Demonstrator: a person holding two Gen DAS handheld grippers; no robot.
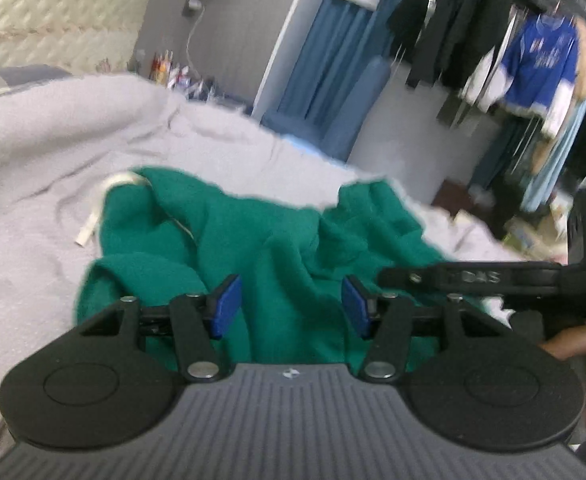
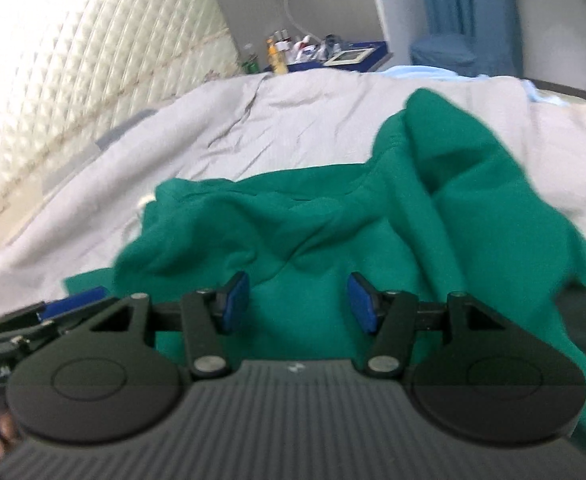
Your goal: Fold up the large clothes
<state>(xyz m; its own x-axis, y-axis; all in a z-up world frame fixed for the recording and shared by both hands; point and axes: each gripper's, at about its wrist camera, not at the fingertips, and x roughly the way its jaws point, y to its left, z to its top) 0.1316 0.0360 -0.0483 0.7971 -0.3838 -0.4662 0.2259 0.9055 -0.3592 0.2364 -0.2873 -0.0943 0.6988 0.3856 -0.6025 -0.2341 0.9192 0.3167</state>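
The crumpled green fleece garment lies bunched on the grey-sheeted bed — ahead of and below both grippers, left gripper and right gripper; all 4 blue pads stand apart, clamping nothing.

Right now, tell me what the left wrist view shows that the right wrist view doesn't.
Left wrist only: a rack of hanging clothes and a white drawstring by the green garment.
Right wrist only: a quilted headboard and a cluttered blue bedside table.
Both: the crumpled green garment on the grey bedcover, and open blue-padded jaws above it.
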